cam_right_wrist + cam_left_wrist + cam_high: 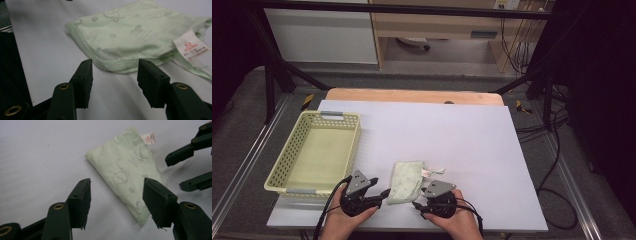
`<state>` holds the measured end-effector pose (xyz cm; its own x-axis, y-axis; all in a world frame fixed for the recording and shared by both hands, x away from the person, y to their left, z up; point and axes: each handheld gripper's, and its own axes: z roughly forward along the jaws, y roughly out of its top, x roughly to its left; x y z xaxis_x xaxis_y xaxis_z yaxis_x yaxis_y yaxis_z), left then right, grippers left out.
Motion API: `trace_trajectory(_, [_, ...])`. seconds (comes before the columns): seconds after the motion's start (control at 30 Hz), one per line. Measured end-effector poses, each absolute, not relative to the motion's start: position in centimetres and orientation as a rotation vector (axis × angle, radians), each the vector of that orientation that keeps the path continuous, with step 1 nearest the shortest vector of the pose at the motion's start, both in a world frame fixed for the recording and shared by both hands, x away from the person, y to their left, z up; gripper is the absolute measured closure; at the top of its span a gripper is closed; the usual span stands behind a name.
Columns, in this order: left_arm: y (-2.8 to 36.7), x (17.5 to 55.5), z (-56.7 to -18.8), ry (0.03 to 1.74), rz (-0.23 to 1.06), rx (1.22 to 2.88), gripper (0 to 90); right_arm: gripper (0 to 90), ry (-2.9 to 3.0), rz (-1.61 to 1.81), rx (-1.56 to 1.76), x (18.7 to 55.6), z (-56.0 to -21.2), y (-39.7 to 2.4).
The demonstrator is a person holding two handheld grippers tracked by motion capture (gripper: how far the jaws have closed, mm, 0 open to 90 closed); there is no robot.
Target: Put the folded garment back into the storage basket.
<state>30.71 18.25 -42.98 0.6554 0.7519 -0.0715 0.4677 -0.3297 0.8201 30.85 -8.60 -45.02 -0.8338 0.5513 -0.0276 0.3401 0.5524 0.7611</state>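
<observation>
A small green cloth (406,181) lies folded on the white table (472,150), near the front edge, between the two hands. It has pale pictures on it and a little white tag (426,173) with red writing at its right side. The left gripper (382,196) sits just left of the cloth, held in the person's left hand (348,216). Its jaws are apart and hold nothing. In the left gripper view, the near corner of the cloth (125,170) lies by the right jaw, but it is hard to tell if they touch. The right gripper (418,206) sits just right of the cloth, held in the right hand (457,220). Its jaws are apart too, with nothing in them. In the right gripper view, the folded edge of the cloth (140,35) lies just past the tips of the jaws. A yellow basket (292,145) with small holes stands on the left side of the table, well away from the cloth.
</observation>
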Motion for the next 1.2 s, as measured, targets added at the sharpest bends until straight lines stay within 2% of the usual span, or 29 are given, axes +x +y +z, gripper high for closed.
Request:
trace_trajectory(0.37, [18.2,30.8,-43.0,0.961,0.433,1.994,38.5,47.9,2.532,1.15,0.722,32.2,-46.0,-6.4])
trace_trajectory(0.53, [18.1,30.8,-43.1,0.96,0.435,1.99,38.0,63.4,2.541,1.161,0.716,32.7,-46.0,-6.5])
trace_trajectory(0.57, [18.1,30.9,-43.1,0.965,0.436,1.993,37.5,67.5,2.541,1.159,0.708,32.8,-46.0,-6.5])
trace_trajectory(0.6, [18.1,31.0,-43.1,0.972,0.441,1.995,35.3,75.5,2.541,1.156,0.686,32.8,-46.0,-6.5])
trace_trajectory(0.63, [18.1,31.0,-43.1,0.978,0.441,1.992,35.3,75.5,2.541,1.156,0.686,32.8,-46.0,-6.5])
trace_trajectory(0.73, [17.9,31.0,-43.0,0.992,0.445,1.976,34.4,84.0,2.539,1.136,0.675,33.0,-45.9,-6.4])
trace_trajectory(0.87, [17.8,31.1,-42.6,0.986,0.456,1.941,29.7,86.0,2.552,1.152,0.699,32.8,-45.7,-6.6])
trace_trajectory(0.97, [17.5,31.6,-41.9,0.96,0.466,1.846,32.0,86.0,2.581,1.19,0.73,32.3,-45.3,-7.0])
trace_trajectory(1.13, [16.5,33.2,-41.8,0.95,0.458,1.855,33.0,86.0,2.633,1.197,0.744,30.9,-44.8,-7.7])
trace_trajectory(1.2, [15.7,34.9,-42.0,0.969,0.426,1.917,33.4,85.9,2.644,1.177,0.738,30.8,-45.0,-7.7])
